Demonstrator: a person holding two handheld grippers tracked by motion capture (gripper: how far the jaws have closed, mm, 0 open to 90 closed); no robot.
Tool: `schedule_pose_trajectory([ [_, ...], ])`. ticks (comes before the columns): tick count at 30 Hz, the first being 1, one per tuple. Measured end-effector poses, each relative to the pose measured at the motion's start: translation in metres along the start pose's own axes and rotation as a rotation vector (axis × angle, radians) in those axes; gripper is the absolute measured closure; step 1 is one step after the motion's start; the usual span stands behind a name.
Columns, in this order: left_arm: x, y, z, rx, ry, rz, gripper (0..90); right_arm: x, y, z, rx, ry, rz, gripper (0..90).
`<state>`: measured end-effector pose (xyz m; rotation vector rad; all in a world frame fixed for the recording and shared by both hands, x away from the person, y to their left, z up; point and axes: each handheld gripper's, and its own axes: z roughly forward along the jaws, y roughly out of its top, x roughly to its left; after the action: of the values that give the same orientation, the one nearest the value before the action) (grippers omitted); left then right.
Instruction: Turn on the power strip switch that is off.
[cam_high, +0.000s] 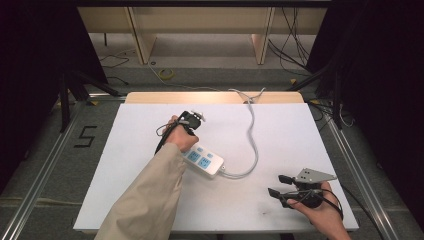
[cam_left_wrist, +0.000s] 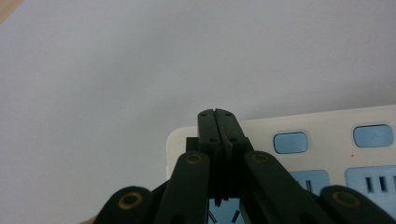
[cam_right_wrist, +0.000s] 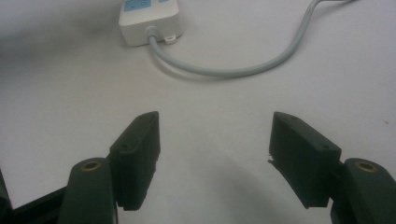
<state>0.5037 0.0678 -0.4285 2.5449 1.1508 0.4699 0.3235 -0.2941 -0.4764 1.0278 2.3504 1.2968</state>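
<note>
A white power strip (cam_high: 204, 161) lies mid-counter (cam_high: 125, 165), its grey cord (cam_high: 253, 145) trailing away. The left hand-held gripper (cam_left_wrist: 217, 116), jaws pressed together and empty, pokes at the strip's end near a blue switch button (cam_left_wrist: 290, 142), seemingly mid-press. The right hand-held gripper (cam_right_wrist: 215, 154) waits well apart, jaws spread.

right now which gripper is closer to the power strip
Left. The left gripper, jaws shut, is right over the power strip near its switch end. The right gripper, jaws open, sits apart near the table's front right corner.
</note>
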Motion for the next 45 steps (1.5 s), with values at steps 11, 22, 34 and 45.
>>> schedule_pose_trajectory([
  [11,0.0011,-0.0025,0.0035,0.007,-0.004,-0.007,89.8,0.0003,0.0001,0.0001,0.002,0.001,0.0,34.7],
  [22,0.0004,-0.0026,0.005,0.01,-0.006,-0.008,89.8,0.0002,0.0,0.0001,0.001,0.001,0.001,34.7],
  [34,-0.0005,-0.003,0.0055,0.02,0.003,-0.005,89.8,0.0003,0.0001,0.0,0.001,0.001,-0.001,34.6],
  [45,-0.0023,-0.0026,0.007,0.021,0.011,-0.008,89.9,0.0007,0.0002,0.0002,0.002,0.001,0.0,34.6],
])
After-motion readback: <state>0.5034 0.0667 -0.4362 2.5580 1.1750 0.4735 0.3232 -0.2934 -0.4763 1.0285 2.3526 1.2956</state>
